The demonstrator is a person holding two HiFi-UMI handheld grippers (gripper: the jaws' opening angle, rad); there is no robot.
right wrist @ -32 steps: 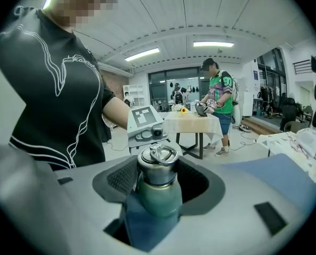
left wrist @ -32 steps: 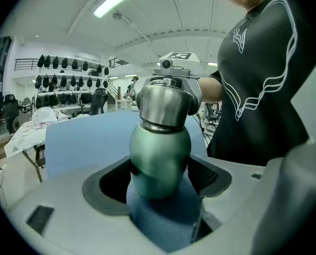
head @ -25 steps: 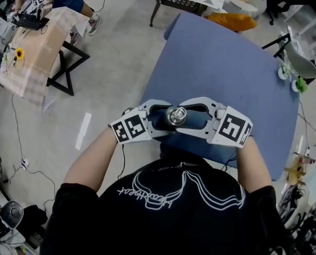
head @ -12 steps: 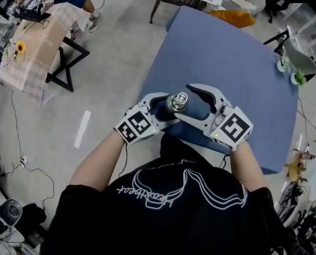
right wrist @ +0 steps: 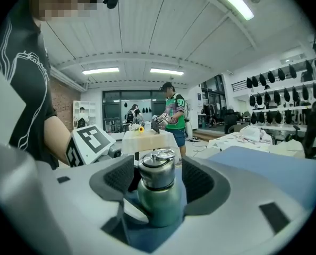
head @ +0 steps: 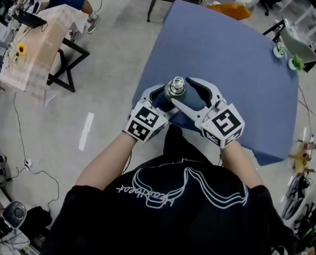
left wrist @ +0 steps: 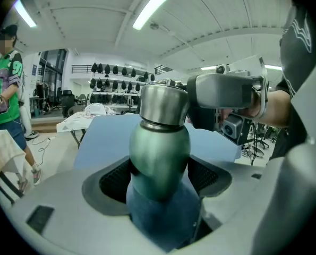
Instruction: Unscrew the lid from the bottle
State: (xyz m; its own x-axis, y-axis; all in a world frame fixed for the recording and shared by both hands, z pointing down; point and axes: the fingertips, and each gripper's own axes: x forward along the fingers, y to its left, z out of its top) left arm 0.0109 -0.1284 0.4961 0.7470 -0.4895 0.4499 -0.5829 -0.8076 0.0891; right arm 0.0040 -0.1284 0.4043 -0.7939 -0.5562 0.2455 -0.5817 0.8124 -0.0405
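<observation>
Right tongs (head: 182, 92) turned since earlier, closing round lid (right wrist: 158, 169); left tongs (left wrist: 159, 180) gripping bottle (left wrist: 160, 142).

Blue table (head: 242, 73) w/ bottle (head: 176, 89) upright nr its near edge.

- Bottle (head: 174, 93): dull green metal body with a rounded shoulder, upright over the near-left part of the blue table (head: 237, 62), its body clamped between the pads of the left gripper (left wrist: 160, 177)
- Lid (right wrist: 157, 168): bare steel cap with a wire loop on top, still seated level on the bottle's neck, between the closing jaws of the right gripper (right wrist: 158, 180), with a slight gap at the pads
</observation>
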